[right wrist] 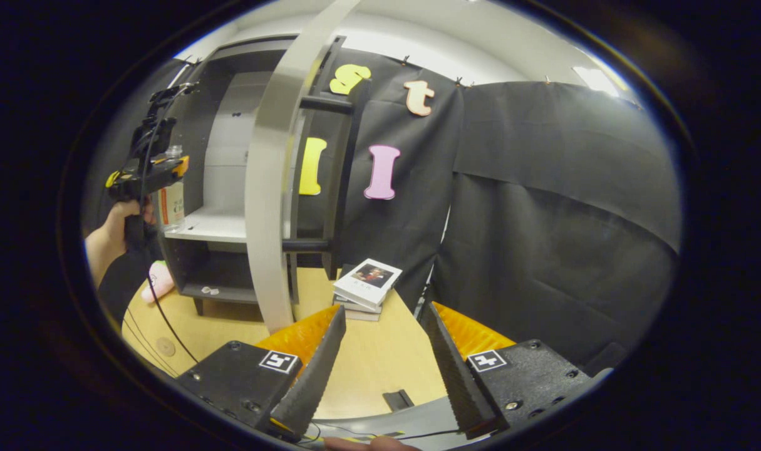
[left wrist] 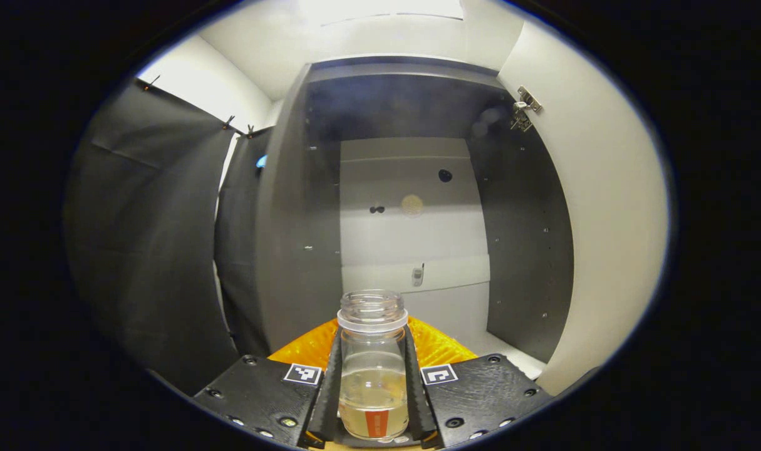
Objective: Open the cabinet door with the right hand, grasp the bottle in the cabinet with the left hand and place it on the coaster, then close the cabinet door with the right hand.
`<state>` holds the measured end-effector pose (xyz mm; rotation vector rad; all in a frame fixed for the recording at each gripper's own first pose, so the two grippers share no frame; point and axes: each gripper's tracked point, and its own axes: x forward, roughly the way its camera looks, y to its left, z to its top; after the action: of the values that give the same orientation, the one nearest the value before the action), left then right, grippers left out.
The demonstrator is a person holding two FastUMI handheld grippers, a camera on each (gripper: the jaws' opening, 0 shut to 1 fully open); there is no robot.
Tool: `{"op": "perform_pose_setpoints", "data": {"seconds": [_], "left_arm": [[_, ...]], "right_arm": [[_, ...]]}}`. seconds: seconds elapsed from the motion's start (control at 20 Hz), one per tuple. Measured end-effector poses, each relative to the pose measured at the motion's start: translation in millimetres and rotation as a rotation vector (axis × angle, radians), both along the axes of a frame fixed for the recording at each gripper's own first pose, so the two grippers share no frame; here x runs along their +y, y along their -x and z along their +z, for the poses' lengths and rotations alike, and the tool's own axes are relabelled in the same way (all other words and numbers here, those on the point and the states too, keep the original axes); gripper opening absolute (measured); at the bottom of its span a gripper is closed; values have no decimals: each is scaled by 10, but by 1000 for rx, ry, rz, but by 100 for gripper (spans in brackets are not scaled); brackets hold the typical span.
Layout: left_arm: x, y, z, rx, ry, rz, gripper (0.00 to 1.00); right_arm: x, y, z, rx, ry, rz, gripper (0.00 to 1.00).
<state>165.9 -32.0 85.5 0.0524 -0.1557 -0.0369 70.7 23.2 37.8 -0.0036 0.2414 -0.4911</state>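
Door [right wrist: 269, 188] open; my left gripper [left wrist: 374, 382] clamps bottle [left wrist: 373, 369] at cabinet [left wrist: 411, 207]. Right gripper [right wrist: 380, 369] gapes empty. Left: I carry to coaster [right wrist: 165, 346], shut door.

Stacked books [right wrist: 367, 285] lie on the wooden table [right wrist: 367, 369], pink toy [right wrist: 158, 282] nearby.

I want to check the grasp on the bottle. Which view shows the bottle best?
The left gripper view: the bottle stands close and centred between the left gripper fingers, which press both its sides, with liquid in its lower part. In the right gripper view the bottle is small, far off and partly hidden behind the left gripper.
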Motion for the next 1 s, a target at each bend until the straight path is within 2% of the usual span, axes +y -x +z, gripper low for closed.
{"op": "perform_pose_setpoints", "data": {"seconds": [0.2, 0.35, 0.5, 0.6, 0.7, 0.85, 1.0], "left_arm": [[337, 466, -358, 45, 42, 58, 43], [639, 807, -622, 72, 45, 116, 43], [979, 1070, -912, 65, 22, 192, 43], [1104, 1189, -1179, 68, 3, 210, 43], [1171, 1296, -1488, 77, -27, 226, 43], [1229, 1399, -1911, 48, -47, 249, 43], [1296, 1488, -2311, -30, -65, 267, 43]], "right_arm": [[105, 6, -310, 12, -44, 48, 82], [153, 34, -472, 2, -26, 74, 86], [133, 41, -725, 26, -2, 41, 91], [58, 76, -1008, 75, 39, 6, 96], [-10, 146, -1357, 110, 22, -34, 98], [9, 190, -2011, 252, -12, -25, 98], [-14, 322, -2468, 384, 30, -19, 98]]}}
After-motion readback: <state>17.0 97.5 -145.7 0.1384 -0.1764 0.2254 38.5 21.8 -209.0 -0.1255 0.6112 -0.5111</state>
